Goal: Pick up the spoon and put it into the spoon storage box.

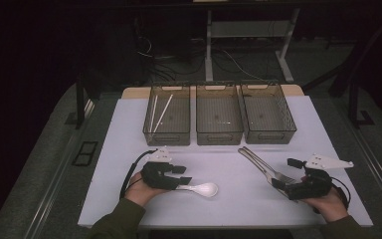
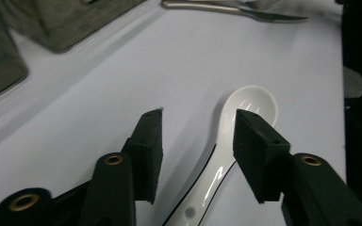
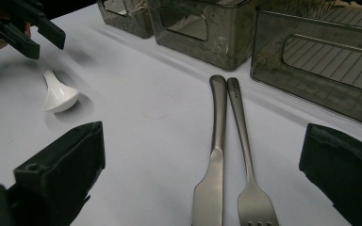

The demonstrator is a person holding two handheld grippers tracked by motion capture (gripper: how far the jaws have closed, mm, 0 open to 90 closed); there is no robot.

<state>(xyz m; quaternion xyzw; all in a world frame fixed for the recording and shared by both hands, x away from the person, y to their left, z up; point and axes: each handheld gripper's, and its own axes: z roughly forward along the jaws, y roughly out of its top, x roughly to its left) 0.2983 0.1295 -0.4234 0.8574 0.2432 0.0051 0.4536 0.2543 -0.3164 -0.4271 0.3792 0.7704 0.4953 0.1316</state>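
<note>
A white ceramic spoon (image 1: 204, 188) lies on the white tabletop (image 1: 238, 204), bowl to the right. My left gripper (image 1: 181, 176) hovers over its handle. In the left gripper view the jaws (image 2: 198, 122) stand apart on either side of the spoon (image 2: 245, 106), pads clear of it. A steel knife (image 1: 256, 162) and fork (image 1: 266, 167) lie side by side at the right. My right gripper (image 1: 286, 173) is open wide at their working ends, and in the right gripper view the knife (image 3: 217, 141) and fork (image 3: 242, 136) run between the jaws (image 3: 202, 146) untouched.
Three dark mesh bins stand in a row at the back: left (image 1: 166, 133), middle (image 1: 219, 134), right (image 1: 271, 133). The left bin holds thin white sticks (image 1: 161, 112). Beyond the table stand desk legs and cables on the floor.
</note>
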